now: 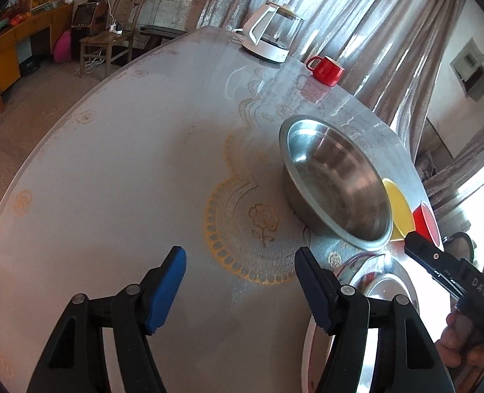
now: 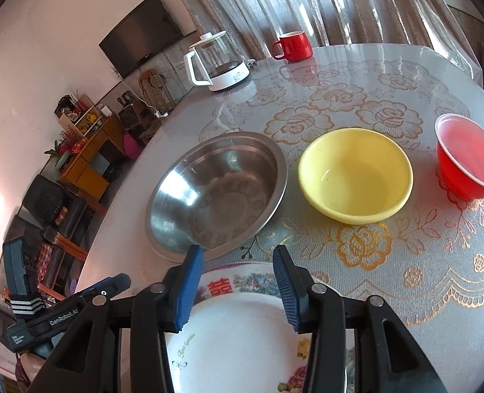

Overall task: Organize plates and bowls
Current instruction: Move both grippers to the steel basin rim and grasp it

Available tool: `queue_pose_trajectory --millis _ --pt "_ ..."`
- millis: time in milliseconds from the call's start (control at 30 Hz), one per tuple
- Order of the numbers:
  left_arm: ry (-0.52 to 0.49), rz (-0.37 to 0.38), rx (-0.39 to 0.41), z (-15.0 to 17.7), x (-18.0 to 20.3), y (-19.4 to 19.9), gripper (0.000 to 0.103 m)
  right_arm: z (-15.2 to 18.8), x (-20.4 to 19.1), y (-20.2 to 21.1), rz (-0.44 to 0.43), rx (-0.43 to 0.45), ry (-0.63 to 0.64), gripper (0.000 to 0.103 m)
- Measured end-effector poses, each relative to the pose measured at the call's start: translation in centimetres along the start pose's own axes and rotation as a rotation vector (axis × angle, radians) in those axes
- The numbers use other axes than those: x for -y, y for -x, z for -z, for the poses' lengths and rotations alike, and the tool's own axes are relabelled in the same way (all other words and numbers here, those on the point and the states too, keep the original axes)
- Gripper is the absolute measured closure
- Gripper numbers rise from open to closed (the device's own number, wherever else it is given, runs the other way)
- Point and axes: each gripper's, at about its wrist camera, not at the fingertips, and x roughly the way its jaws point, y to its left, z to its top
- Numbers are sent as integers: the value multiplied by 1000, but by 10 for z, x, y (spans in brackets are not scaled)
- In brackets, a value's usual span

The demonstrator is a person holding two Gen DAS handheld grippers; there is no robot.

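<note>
A steel bowl stands on the table, with a yellow bowl to its right and a red plastic bowl further right. A white floral plate lies at the near edge. My right gripper is open and empty, hovering just above the plate's far rim. My left gripper is open and empty above bare tablecloth, left of the steel bowl and of the plate. The yellow bowl and red bowl peek out behind the steel bowl.
A white-and-glass kettle and a red mug stand at the table's far edge before the curtain. The left gripper's body is at my right view's lower left. The table edge curves away on the left, with the room's floor and furniture beyond.
</note>
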Motion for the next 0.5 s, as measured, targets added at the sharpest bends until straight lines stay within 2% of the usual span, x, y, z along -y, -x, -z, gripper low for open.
queue_pose_trajectory --millis 100,233,367,433,500 --pt "-19 -12 49 -13 8 -3 35 -9 7 -14 -6 -21 -39 59" --pt "-15 9 50 -29 16 -16 35 -16 14 -33 14 -51 -74 59" --pt "-28 39 41 -39 23 -33 52 -19 17 -43 23 -63 -86 59" --pt "-36 39 28 -43 27 -42 55 -20 18 -48 28 -71 -90 59" --pt "-42 42 25 -45 30 -48 59 -21 17 -50 28 -75 -90 65"
